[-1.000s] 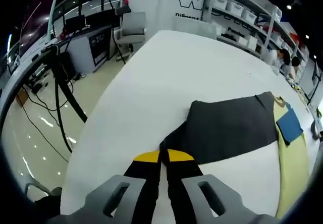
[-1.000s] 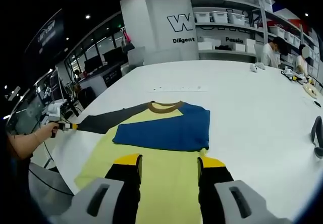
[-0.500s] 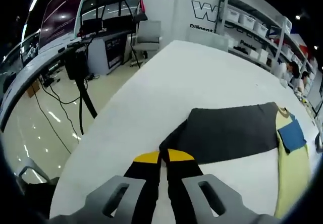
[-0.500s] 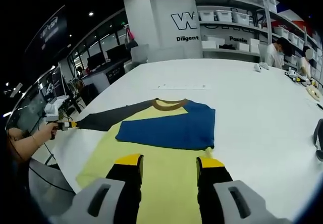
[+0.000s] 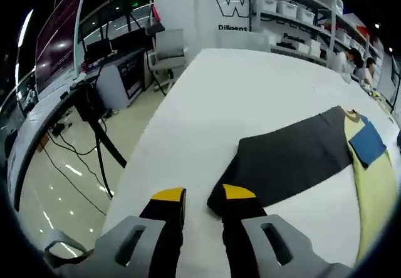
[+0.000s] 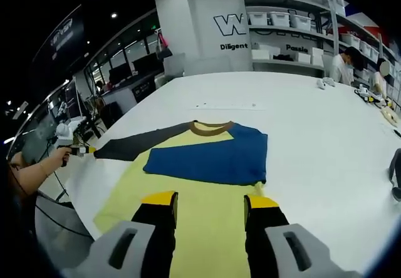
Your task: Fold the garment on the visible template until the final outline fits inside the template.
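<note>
Garment [image 6: 207, 184] lies flat on the white table [image 6: 313, 121], reaching from the near edge toward the middle: yellow body, brown collar [image 6: 211, 127] at the far end, blue sleeve [image 6: 210, 162] folded across the chest, grey sleeve [image 6: 135, 145] stretched out to the left.

In the left gripper view, the left gripper [image 5: 203, 198] sits with its yellow-tipped jaws spread, a gap of white table showing between them. The cuff of the grey sleeve [image 5: 288, 159] lies at the right jaw's tip; whether it touches cannot be told. That sleeve runs away to the right toward the yellow body [image 5: 376, 184] and the blue patch [image 5: 368, 143]. Just left of the jaws the table's left edge curves past, with shiny floor [image 5: 56, 184], a tripod [image 5: 94, 134] and a chair [image 5: 166, 46] beyond. Far of the sleeve the table [image 5: 250, 90] is bare white.

In the right gripper view, the right gripper [image 6: 208, 201] hovers above the garment's near hem, jaws apart and holding nothing. A hand [image 6: 47, 162] at the far left holds the other tool at the grey cuff, right by the table's left edge. Right of the garment the table is wide and open out to small items [image 6: 382, 112] along its right rim. Shelves [image 6: 288, 34] stand behind.
</note>
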Demonstrator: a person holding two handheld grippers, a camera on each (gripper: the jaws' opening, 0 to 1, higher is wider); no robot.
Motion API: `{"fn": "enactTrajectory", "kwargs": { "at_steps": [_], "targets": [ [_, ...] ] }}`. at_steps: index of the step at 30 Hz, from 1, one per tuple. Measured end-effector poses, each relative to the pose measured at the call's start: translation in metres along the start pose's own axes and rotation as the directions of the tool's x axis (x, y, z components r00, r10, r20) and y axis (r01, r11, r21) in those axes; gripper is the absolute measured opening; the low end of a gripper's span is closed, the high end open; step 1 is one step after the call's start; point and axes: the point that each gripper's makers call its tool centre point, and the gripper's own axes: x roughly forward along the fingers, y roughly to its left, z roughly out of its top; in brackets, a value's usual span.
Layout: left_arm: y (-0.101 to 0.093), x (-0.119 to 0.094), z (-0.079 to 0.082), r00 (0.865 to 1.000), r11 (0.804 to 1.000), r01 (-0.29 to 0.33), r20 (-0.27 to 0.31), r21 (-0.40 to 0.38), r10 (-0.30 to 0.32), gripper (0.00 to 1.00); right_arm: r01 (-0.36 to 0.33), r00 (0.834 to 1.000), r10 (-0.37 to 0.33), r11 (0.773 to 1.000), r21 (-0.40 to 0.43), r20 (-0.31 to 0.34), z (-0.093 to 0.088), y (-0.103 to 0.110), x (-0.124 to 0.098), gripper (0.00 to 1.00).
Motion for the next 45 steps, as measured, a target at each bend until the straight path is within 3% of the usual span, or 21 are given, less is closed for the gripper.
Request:
{"fn": "enactTrajectory", "kwargs": {
  "at_steps": [4, 9, 17, 25, 33, 38, 41, 42, 45],
  "targets": [
    [-0.007, 0.012, -0.012, 0.995, 0.998, 0.046, -0.091, 0.041, -0.042, 0.24, -0.008, 1.0, 0.008, 1.0, -0.006, -0.011, 0.0, 0.002, -0.004, 0.4],
    [-0.011, 0.022, -0.009, 0.994, 0.993, 0.066, -0.093, 0.102, -0.056, 0.19, -0.015, 0.999, 0.014, 0.999, -0.029, -0.034, -0.003, 0.007, -0.011, 0.45],
    [-0.019, 0.024, -0.007, 0.986, 0.989, 0.121, -0.127, 0.09, -0.109, 0.09, -0.034, 0.998, 0.031, 0.998, -0.049, -0.059, -0.007, 0.012, -0.015, 0.58],
    [-0.015, 0.02, -0.009, 0.981, 0.985, 0.138, -0.149, 0.106, -0.121, 0.15, -0.049, 0.995, 0.041, 0.996, -0.081, -0.095, -0.013, 0.016, -0.018, 0.67],
    [-0.029, 0.015, -0.015, 0.966, 0.971, 0.208, -0.182, 0.119, -0.185, 0.1, -0.039, 0.996, 0.033, 0.997, -0.069, -0.082, -0.011, 0.013, -0.02, 0.67],
    [-0.03, 0.015, -0.014, 0.966, 0.973, 0.202, -0.185, 0.109, -0.179, 0.08, -0.036, 0.996, 0.03, 0.997, -0.068, -0.088, -0.013, 0.012, -0.019, 0.67],
    [-0.028, 0.017, -0.014, 0.969, 0.978, 0.187, -0.181, 0.097, -0.167, 0.0, -0.04, 0.995, 0.034, 0.997, -0.066, -0.089, -0.014, 0.014, -0.018, 0.68],
    [-0.022, 0.02, -0.014, 0.975, 0.983, 0.144, -0.184, 0.114, -0.121, 0.0, -0.042, 0.995, 0.036, 0.997, -0.065, -0.088, -0.014, 0.014, -0.018, 0.68],
    [-0.021, 0.02, -0.012, 0.981, 0.989, 0.116, -0.165, 0.096, -0.099, 0.0, -0.045, 0.995, 0.039, 0.997, -0.065, -0.092, -0.015, 0.014, -0.019, 0.69]
  ]
}}
